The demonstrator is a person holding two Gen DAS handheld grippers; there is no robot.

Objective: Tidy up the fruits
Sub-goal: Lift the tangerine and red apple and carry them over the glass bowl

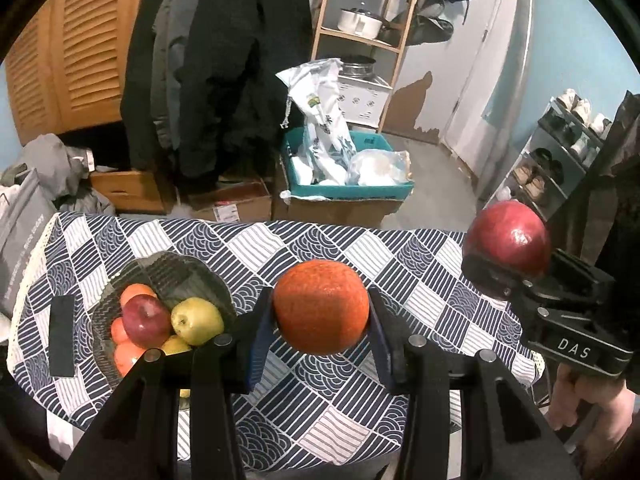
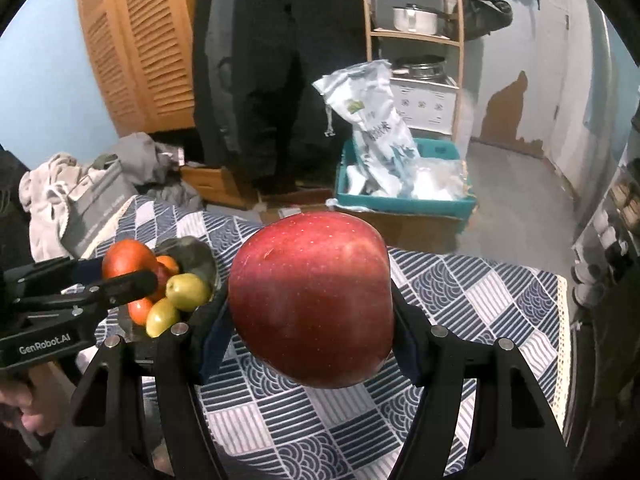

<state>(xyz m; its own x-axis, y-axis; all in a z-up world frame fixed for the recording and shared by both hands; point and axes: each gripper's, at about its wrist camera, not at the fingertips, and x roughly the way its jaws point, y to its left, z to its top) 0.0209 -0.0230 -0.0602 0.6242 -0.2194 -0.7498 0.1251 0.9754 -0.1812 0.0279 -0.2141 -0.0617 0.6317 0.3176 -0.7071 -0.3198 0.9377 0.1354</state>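
My left gripper [image 1: 320, 312] is shut on an orange [image 1: 321, 306] and holds it above the patterned tablecloth [image 1: 400, 280]. My right gripper [image 2: 312, 312] is shut on a large red apple [image 2: 312, 300], also held above the table; the apple also shows in the left wrist view [image 1: 507, 238] at the right. A dark glass bowl [image 1: 188, 272] at the table's left holds a red apple [image 1: 145, 320], a yellow-green apple [image 1: 197, 320] and several oranges [image 1: 127, 352]. In the right wrist view the bowl [image 2: 192, 252] sits behind the left gripper and its orange [image 2: 128, 262].
A black strip [image 1: 62, 336] lies on the tablecloth left of the bowl. Beyond the table's far edge stand cardboard boxes, a teal crate with bags [image 1: 344, 184], hanging coats [image 1: 224, 60] and a wooden shelf [image 1: 368, 32]. A shoe rack [image 1: 560, 152] stands at right.
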